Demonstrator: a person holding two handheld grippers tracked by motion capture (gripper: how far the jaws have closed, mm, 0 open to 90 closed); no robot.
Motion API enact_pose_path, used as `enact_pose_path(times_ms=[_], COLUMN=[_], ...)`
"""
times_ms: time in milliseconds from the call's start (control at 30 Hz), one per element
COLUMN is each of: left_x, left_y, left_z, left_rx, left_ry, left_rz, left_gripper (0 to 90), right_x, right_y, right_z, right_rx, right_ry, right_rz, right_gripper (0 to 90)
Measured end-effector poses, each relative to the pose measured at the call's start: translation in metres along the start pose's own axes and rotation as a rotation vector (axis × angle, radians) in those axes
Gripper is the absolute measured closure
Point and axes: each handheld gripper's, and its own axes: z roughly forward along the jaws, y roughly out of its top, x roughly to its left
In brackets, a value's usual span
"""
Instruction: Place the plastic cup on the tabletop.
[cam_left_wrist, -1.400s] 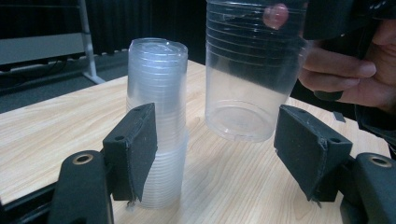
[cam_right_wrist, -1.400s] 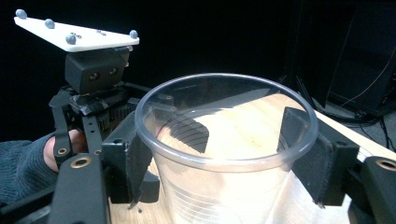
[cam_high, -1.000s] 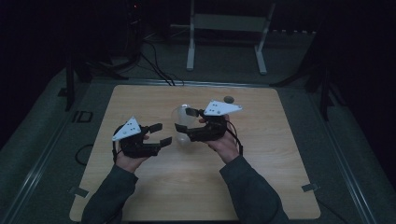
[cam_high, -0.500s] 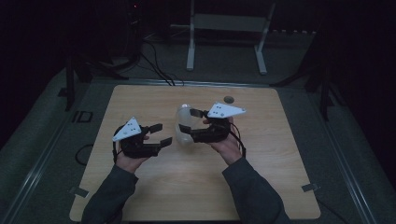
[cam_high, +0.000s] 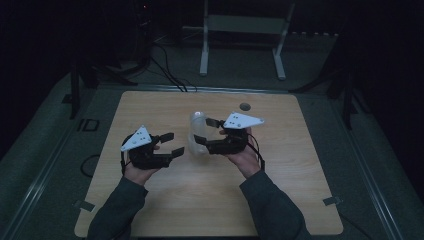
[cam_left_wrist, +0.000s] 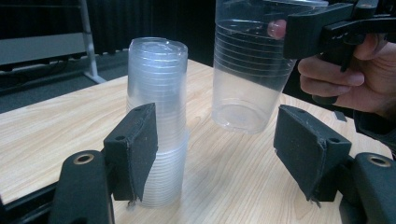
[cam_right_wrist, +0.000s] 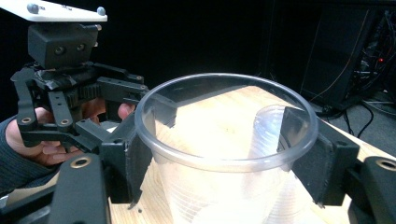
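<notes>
Scene: a person at a wooden desk (cam_high: 150, 210) works two hand-held grippers over a stack of clear plastic cups (cam_left_wrist: 158, 121) in a dim room.

Right gripper (cam_high: 202, 131): at centre frame in the high view, jaws clamped on the rim of a single clear cup (cam_left_wrist: 247, 70), one jaw on each side of its mouth.

Single cup: held upright in the air at upper centre of the left gripper view, its base clear of the desk, just beside the stack and apart from it.

What has changed: over the past second the right gripper has drawn slightly toward the person and the cup with it; the left gripper has barely moved.

Left gripper (cam_high: 170, 143): at left of centre in the high view, jaws wide apart and holding nothing, pointed at the stack.

Stack: standing on the desk, seen between the left jaws but untouched by them.

Meaning: one cup appears separated from the pile; setting it down on bare desk looks like the next step.
</notes>
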Motion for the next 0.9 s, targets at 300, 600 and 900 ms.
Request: enact_pose_path(times_ms=[300, 600, 900], left_x=[0.000, 0.000, -0.001], left_y=[0.000, 0.000, 0.000], left_z=[0.000, -0.001, -0.001], left_rx=[0.005, 0.003, 0.004], left_ry=[0.001, 0.003, 0.005], left_rz=[0.003, 0.001, 0.005], left_gripper=[30.7, 30.9, 31.0], right_x=[-0.002, -0.004, -0.006], right_y=[-0.005, -0.013, -0.023], right_z=[-0.004, -0.006, -0.007], right_rx=[0.001, 0.013, 0.021], right_ry=[-0.015, -0.036, -0.041], right_rz=[-0.003, 0.003, 0.014], right_gripper=[27.5, 27.5, 27.5])
